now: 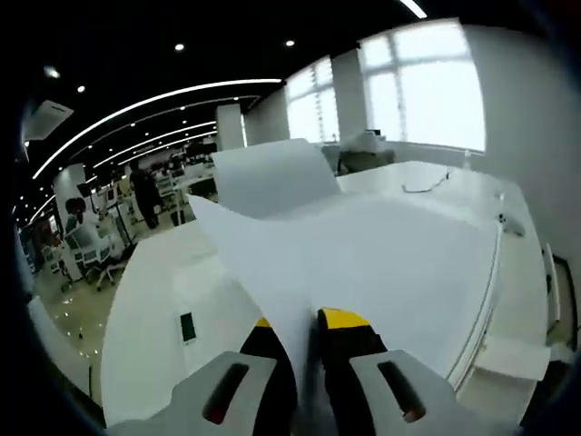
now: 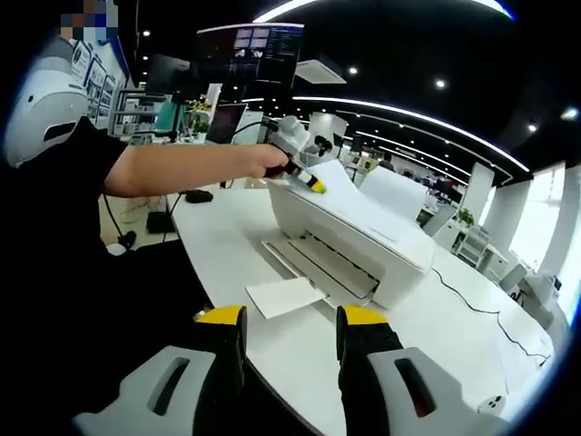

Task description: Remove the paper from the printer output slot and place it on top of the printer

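Left gripper (image 1: 304,341), seen in the left gripper view, has its yellow-tipped jaws pinched on the near edge of a white sheet of paper (image 1: 381,254). The sheet spreads forward over the flat white top of the printer (image 1: 526,272), with the raised rear paper support (image 1: 272,173) standing beyond it. Whether the sheet already rests on the lid or hangs just above it cannot be told from this angle.

Right gripper (image 2: 290,331), in the right gripper view, stands with its jaws apart and nothing between them, well back from the printer (image 2: 399,272) on the white table (image 2: 218,236). A person's arm (image 2: 182,168) reaches across to the printer's top, where the left gripper (image 2: 309,179) grips the paper (image 2: 359,204) lying along the lid. The output tray (image 2: 318,263) is extended, and a second small sheet (image 2: 286,295) lies at its end.

Judged from these views, the placing step is in hand. The next move calls for lowering the sheet flat on the lid and parting the jaws without dragging it.
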